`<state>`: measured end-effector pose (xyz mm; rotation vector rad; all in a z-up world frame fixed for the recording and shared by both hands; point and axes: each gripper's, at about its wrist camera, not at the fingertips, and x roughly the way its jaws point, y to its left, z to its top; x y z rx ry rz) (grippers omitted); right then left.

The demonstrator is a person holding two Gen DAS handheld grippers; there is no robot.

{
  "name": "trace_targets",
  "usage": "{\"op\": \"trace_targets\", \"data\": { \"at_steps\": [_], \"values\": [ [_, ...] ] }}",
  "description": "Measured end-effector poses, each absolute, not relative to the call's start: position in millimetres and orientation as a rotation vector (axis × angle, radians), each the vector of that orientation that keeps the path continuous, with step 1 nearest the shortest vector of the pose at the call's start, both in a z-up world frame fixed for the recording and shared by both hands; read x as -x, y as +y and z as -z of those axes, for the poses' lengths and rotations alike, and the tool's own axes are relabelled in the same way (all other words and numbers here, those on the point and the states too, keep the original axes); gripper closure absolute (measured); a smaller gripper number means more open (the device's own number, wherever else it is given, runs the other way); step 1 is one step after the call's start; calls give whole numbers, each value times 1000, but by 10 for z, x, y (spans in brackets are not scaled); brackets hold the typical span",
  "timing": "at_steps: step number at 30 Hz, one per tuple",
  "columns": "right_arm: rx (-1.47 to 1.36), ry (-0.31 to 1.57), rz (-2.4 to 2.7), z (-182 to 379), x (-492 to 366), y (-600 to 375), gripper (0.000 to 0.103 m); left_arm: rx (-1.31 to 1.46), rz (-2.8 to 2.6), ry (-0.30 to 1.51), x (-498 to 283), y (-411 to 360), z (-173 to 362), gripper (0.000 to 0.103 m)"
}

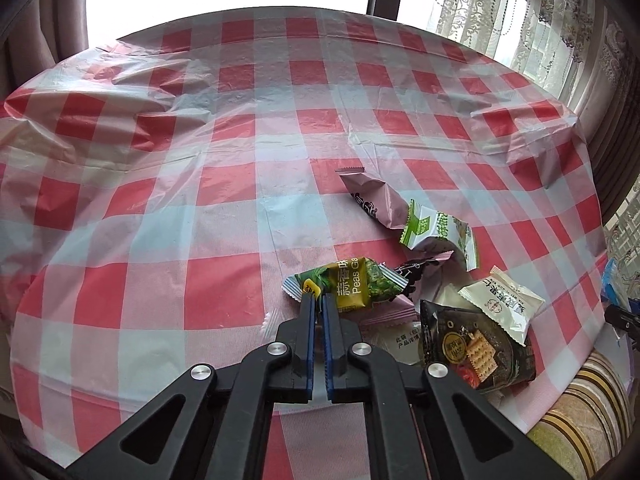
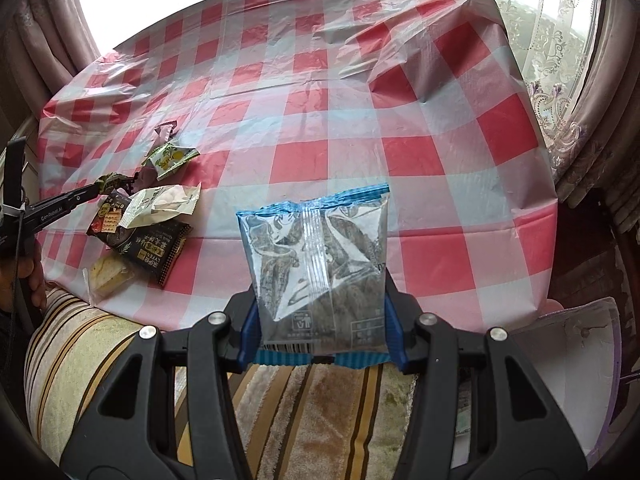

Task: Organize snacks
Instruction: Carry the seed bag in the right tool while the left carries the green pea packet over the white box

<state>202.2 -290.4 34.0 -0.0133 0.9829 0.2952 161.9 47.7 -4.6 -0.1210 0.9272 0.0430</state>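
Left wrist view: the left hand-held gripper [image 1: 317, 300] is clenched on the crimped end seal of the green pea packet [image 1: 352, 286], by the snack pile on the tabletop [image 1: 240, 140]. Light and crinkly, it is probably best held by that seal. Right wrist view: the right hand-held gripper [image 2: 322, 312] clamps the blue-edged clear packet [image 2: 316, 248] across its lower width, upright above the tabletop's near edge.

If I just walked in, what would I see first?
First, the big red-and-white checked tablecloth covering the whole table. Then the right gripper, holding a see-through packet with blue ends up over the table's near edge. Off to its left, the left gripper pinches the end of a green peas packet beside a little pile of snacks.
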Motion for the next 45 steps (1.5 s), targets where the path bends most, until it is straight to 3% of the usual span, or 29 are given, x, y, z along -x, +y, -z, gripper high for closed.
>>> {"op": "trace_targets", "data": {
  "at_steps": [7,12,13,15,16,17,19,24,27,31,34,35,45],
  "values": [
    [5,989,-277,-308,-1927,-3049,49,143,-119,996,-1155,610,-17,99],
    [3,993,-268,-287,-1851,-3119,49,73,-128,1103,-952,522,97,89],
    [3,992,-266,-291,-1830,-3140,49,65,-121,1111,-933,506,108,85],
    [3,991,-256,-302,-1794,-3191,49,39,-111,1117,-934,480,116,61],
    [1,990,-249,-309,-1780,-3219,49,13,-107,1114,-944,455,115,41],
    [0,990,-243,-317,-1766,-3248,49,-23,-99,1104,-957,416,105,30],
    [-3,988,-229,-333,-1744,-3305,49,-110,-56,1076,-994,323,76,28],
    [-8,984,-204,-373,-1702,-3393,49,-287,48,1124,-1194,216,217,28],
    [-10,981,-196,-387,-1689,-3421,49,-239,132,1148,-1284,304,296,29],
    [-14,979,-191,-395,-1688,-3434,49,-95,141,1170,-1280,470,303,54],
    [-14,978,-193,-392,-1695,-3422,49,-85,116,1173,-1219,450,290,63],
    [-15,977,-196,-394,-1692,-3415,49,-80,102,1174,-1204,444,281,70],
    [-24,964,-182,-420,-1586,-3513,49,-38,33,1111,-1032,369,68,74]
  ]
}}
